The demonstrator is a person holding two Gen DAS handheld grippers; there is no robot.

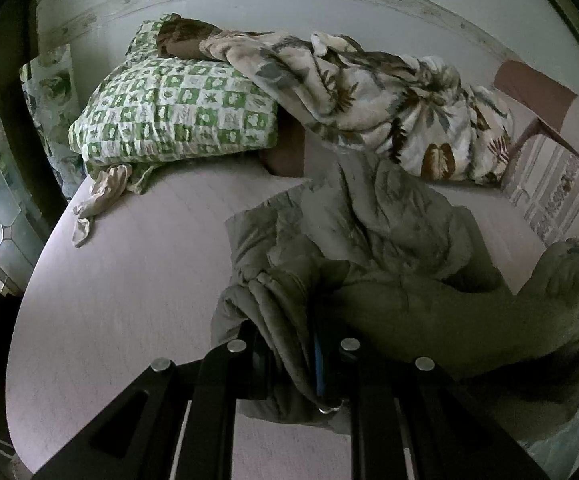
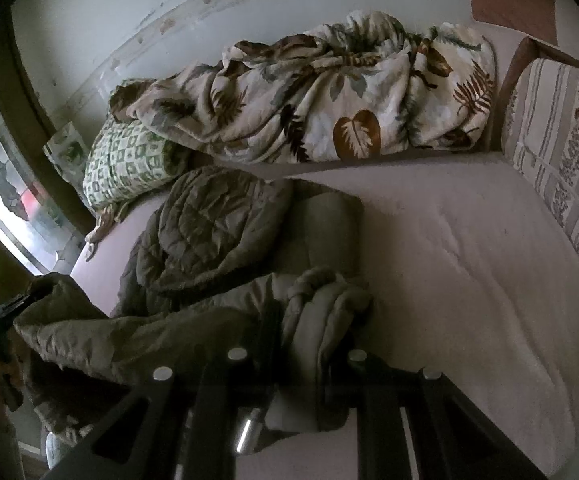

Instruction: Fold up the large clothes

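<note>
Olive-grey quilted padded jacket [image 2: 217, 240]; green-and-white checked pillow [image 1: 177, 112]; cream blanket with brown and grey leaf print [image 2: 329, 108]; pale pink bed sheet [image 2: 469, 260]; black fingers [image 1: 261, 344]

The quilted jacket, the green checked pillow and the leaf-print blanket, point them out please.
quilted jacket [image 2: 217, 232]: right wrist view, crumpled quilted panel.
green checked pillow [image 1: 177, 116]: left wrist view, top face.
leaf-print blanket [image 2: 355, 136]: right wrist view, brown leaf motif.

I'm looking down along each gripper's fingers at the bed [image 1: 121, 280], both cameras sitting close above its near edge and facing the wall. Both views are sharing the green checked pillow [image 1: 173, 116] at upper left, the leaf-print blanket [image 2: 329, 92] across the top, and the olive quilted jacket [image 2: 217, 236] at centre.
</note>
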